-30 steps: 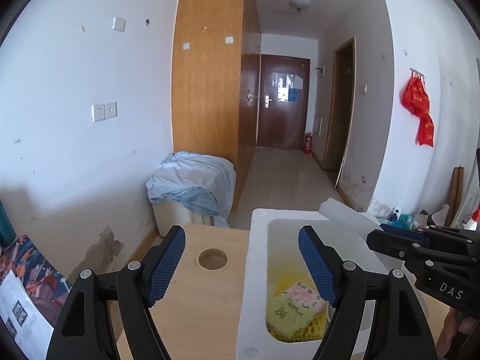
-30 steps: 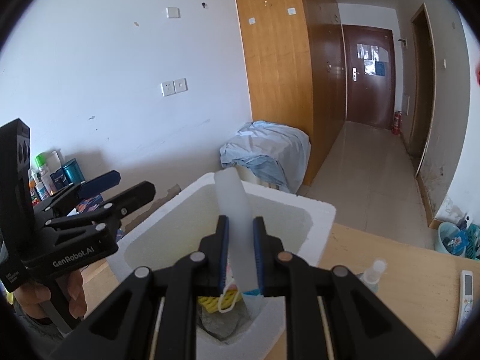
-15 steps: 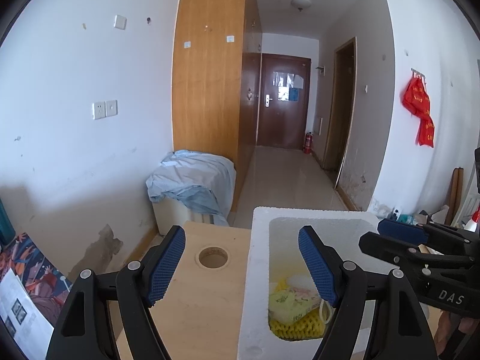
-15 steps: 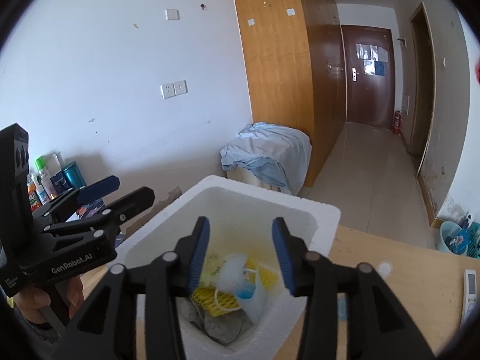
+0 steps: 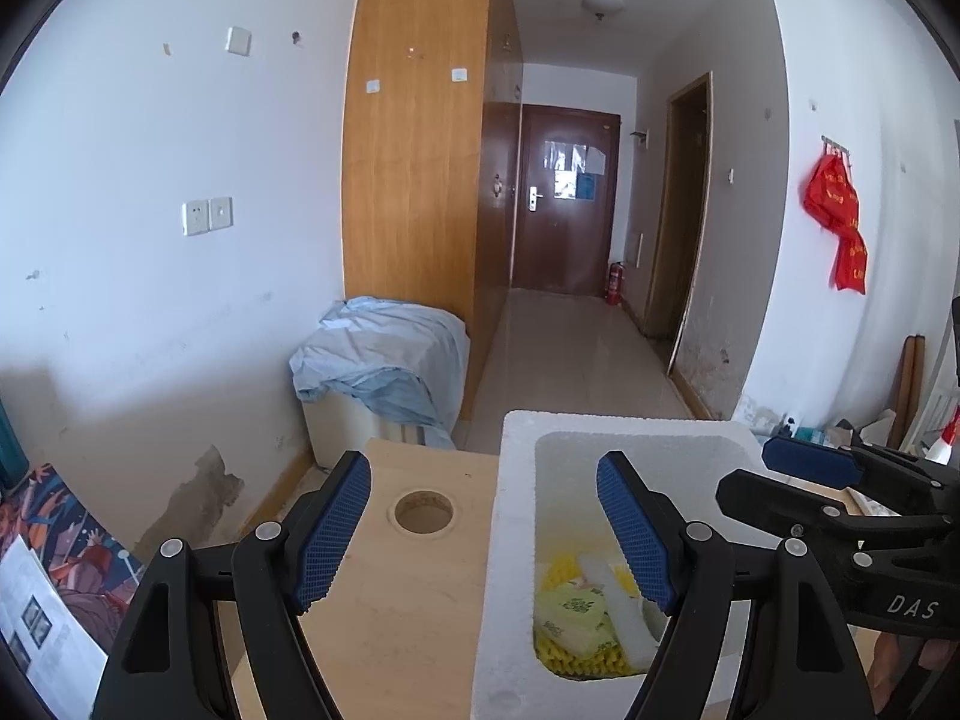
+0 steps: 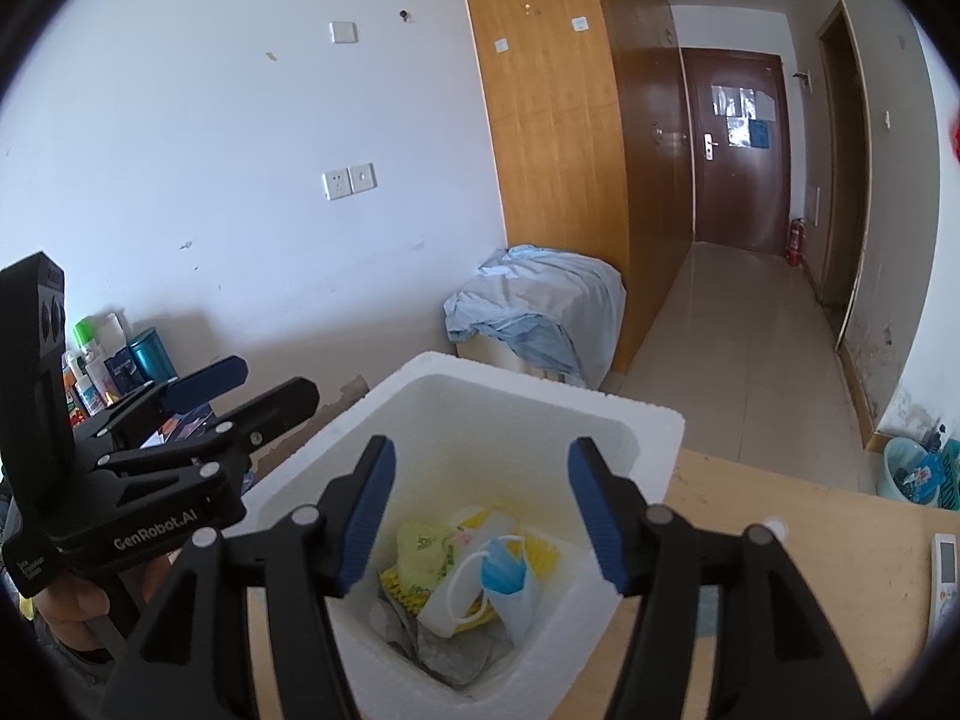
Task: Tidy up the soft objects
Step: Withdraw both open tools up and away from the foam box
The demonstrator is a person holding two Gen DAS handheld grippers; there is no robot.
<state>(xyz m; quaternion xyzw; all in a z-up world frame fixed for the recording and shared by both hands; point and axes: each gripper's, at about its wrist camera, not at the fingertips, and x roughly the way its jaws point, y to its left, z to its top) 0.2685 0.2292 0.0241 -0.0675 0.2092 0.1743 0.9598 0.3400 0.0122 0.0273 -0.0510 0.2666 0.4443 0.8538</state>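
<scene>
A white foam box (image 6: pixel 540 384) stands on the wooden table (image 5: pixel 390 600). Inside it lie a clear packet holding a blue face mask (image 6: pixel 501 570), a yellow-green tissue pack (image 6: pixel 423 546), a yellow foam net (image 6: pixel 402 588) and grey cloth (image 6: pixel 444 654). My right gripper (image 6: pixel 480 480) hovers over the box, its jaws opening with nothing between them. To the left of the box, my left gripper (image 5: pixel 483 516) stands open and empty, straddling the box's left wall. The tissue pack (image 5: pixel 570 606) and the packet (image 5: pixel 618 594) also show in the left wrist view.
The table has a round hole (image 5: pixel 423 510) left of the box. A remote control (image 6: pixel 945 576) and a small bottle cap (image 6: pixel 774 525) lie to the right. Bottles (image 6: pixel 90 360) stand by the left wall. A cloth-covered unit (image 6: pixel 540 306) sits beyond the table.
My right gripper opened and let go of the mask packet, which dropped into the foam box onto the other items. The left gripper stayed as it was.
</scene>
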